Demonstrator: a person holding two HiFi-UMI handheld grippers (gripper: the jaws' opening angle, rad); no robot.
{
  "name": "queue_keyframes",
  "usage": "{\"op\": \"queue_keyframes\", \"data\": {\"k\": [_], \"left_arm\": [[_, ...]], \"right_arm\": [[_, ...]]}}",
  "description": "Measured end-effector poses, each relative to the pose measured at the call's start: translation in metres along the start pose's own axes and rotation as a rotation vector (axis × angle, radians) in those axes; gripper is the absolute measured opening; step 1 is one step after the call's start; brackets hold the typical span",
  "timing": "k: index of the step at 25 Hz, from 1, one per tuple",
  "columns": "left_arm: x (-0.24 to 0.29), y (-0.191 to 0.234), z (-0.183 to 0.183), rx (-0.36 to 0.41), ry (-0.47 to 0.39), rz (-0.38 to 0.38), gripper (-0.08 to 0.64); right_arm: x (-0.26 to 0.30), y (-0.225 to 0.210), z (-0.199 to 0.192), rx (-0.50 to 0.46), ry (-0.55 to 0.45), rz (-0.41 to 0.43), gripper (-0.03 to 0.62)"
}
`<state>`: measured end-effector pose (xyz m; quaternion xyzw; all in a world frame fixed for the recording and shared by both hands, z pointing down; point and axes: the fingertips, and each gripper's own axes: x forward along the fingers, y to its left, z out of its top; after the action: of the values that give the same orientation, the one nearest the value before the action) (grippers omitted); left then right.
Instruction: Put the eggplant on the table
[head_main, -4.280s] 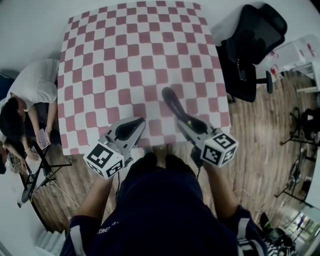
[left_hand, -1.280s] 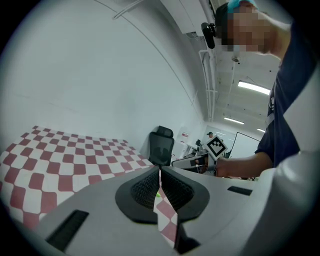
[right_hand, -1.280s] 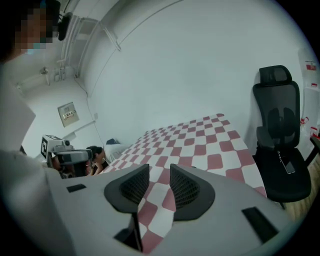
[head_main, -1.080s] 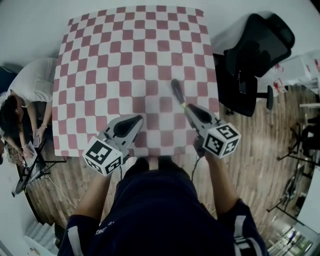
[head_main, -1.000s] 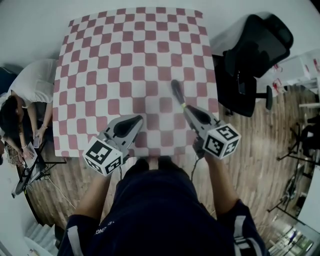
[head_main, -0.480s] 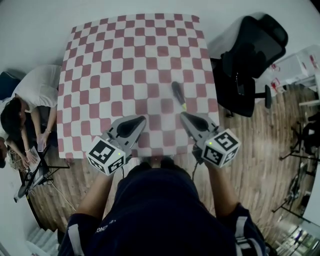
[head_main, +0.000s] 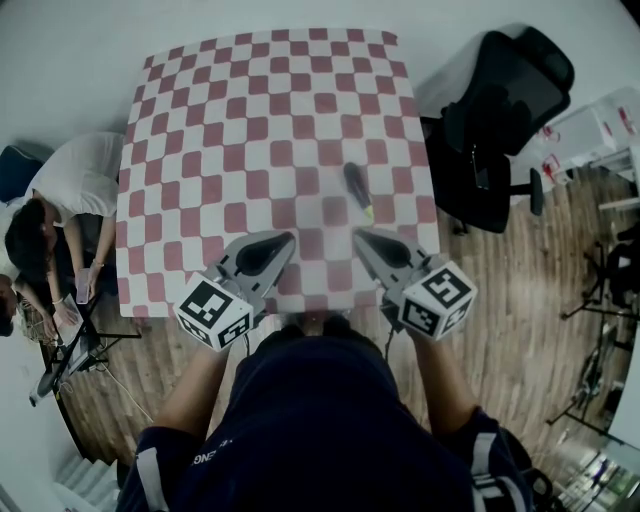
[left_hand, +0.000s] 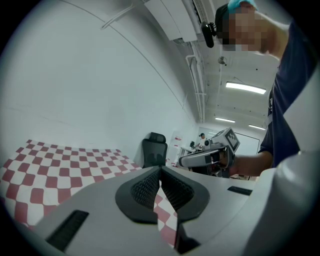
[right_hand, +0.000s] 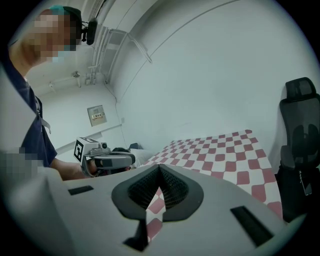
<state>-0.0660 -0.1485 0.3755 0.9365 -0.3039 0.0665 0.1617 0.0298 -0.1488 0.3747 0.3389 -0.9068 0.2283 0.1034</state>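
The eggplant (head_main: 356, 189), dark purple and slim with a green stem at its near end, lies alone on the red-and-white checked table (head_main: 230, 120), right of the middle. My right gripper (head_main: 357, 238) hangs over the table's near edge, a short way back from the stem, shut and holding nothing. In the right gripper view its jaws (right_hand: 159, 166) meet with only checked cloth beyond them. My left gripper (head_main: 283, 240) is level with it to the left, also shut and holding nothing (left_hand: 160, 169). The eggplant shows in neither gripper view.
A black office chair (head_main: 500, 110) stands close to the table's right edge. A person in a white top (head_main: 65, 180) sits bent over at the table's left side. White shelving (head_main: 600, 110) is at the far right, on a wooden floor (head_main: 520, 300).
My right gripper has left the eggplant's stem end and drawn back toward the near edge, with its jaws shut. The eggplant stays lying on the table. The left gripper has hardly moved.
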Motion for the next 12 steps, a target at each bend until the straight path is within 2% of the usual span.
{"op": "queue_keyframes", "data": {"k": [12], "left_arm": [[-0.0019,-0.0016,0.0007,-0.002,0.002,0.002,0.034]], "right_arm": [[0.0024,0.0026,-0.0043,-0.011,0.025,0.003,0.015]]}}
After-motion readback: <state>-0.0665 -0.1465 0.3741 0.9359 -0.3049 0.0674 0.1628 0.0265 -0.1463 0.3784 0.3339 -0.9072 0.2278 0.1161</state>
